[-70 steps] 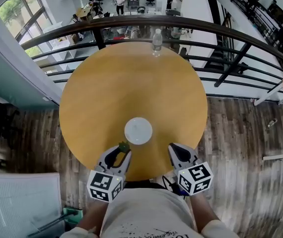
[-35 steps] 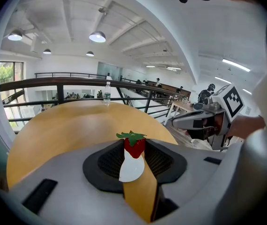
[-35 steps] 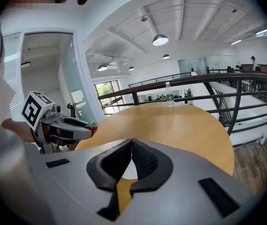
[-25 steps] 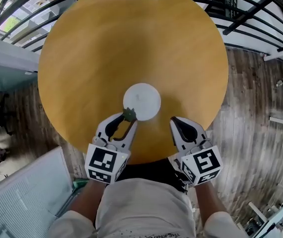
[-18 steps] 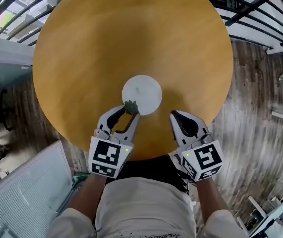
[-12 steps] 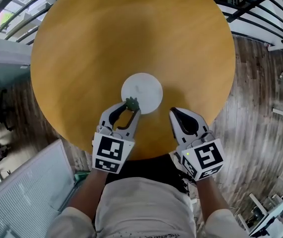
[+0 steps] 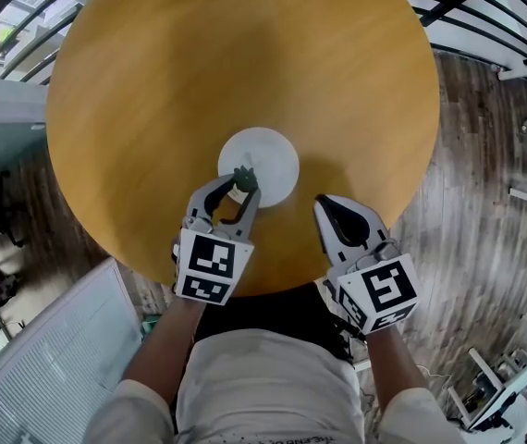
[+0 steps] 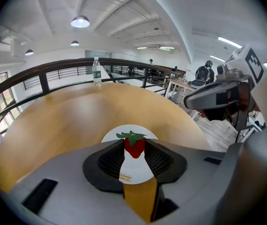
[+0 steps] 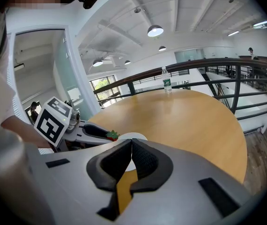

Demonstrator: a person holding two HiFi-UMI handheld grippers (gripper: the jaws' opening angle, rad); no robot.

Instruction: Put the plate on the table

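Note:
A white plate (image 7: pixel 262 160) lies flat on the round wooden table (image 7: pixel 153 91), near its front edge. My left gripper (image 7: pixel 243 182) is shut on a small red strawberry (image 7: pixel 244 178) with a green top, held just over the plate's near rim. In the left gripper view the strawberry (image 8: pixel 134 145) sits pinched between the pads, with the plate (image 8: pixel 113 134) behind and below it. My right gripper (image 7: pixel 326 207) hovers to the right of the plate over the table's front edge, shut with nothing in it. In the right gripper view its pads (image 9: pixel 140 156) meet at the tip.
A water bottle (image 8: pixel 96 71) stands at the table's far edge by a dark railing (image 8: pixel 40 78). A white slatted panel (image 7: pixel 51 359) lies on the wooden floor at the lower left. The person's body is right against the table's near edge.
My left gripper has carried the strawberry forward from the plate's near-left rim to a spot over the plate. The right gripper has kept its place beside the plate.

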